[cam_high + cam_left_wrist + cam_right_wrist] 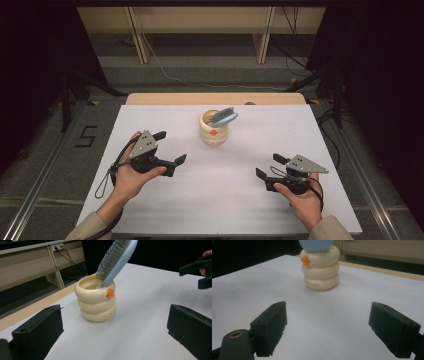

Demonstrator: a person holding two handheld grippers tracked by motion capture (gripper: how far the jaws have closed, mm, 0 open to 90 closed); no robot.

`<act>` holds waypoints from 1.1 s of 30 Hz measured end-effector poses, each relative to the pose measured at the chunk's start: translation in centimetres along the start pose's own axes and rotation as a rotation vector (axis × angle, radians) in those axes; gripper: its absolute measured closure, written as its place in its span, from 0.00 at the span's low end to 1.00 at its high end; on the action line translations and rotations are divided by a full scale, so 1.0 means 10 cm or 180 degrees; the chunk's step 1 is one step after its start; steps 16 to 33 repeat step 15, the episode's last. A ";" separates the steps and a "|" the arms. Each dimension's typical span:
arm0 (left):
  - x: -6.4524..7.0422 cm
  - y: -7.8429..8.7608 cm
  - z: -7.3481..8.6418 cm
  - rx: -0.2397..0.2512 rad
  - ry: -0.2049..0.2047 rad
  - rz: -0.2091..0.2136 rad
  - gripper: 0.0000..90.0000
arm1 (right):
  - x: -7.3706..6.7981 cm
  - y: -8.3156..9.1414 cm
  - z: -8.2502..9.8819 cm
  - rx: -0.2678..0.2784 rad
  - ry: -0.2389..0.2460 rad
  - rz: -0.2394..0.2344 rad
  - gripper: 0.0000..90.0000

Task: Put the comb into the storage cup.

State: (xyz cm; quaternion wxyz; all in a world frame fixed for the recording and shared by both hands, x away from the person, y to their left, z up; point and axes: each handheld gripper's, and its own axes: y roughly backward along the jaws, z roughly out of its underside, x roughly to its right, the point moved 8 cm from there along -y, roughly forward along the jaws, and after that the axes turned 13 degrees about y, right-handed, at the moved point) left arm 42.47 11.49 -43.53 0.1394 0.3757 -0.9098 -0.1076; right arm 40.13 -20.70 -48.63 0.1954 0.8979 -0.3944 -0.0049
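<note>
A cream ringed holder [213, 128] with a small orange duck mark stands upright at the table's far middle. A light blue hairbrush [223, 117] leans in it, bristled head up and tilted right. The left gripper view has the holder [96, 301] and the brush [115, 260] close ahead. In the right gripper view the holder [321, 267] stands farther off, the brush [316, 245] cut by the top edge. My left gripper [170, 147] is open, left of the holder, holding nothing. My right gripper [270, 166] is open near the front right, holding nothing.
The white table top [165, 210] rests on a wooden table whose edge [215, 98] runs behind it. Beyond lie grey floor, cables [170, 75] and wooden furniture legs. A "5" mark [86, 136] is on the floor at left.
</note>
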 end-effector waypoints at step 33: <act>-0.11 0.03 0.32 -0.0047 0.0230 -0.0071 0.00 | -0.02 0.00 -0.01 0.0010 0.0036 -0.0013 0.17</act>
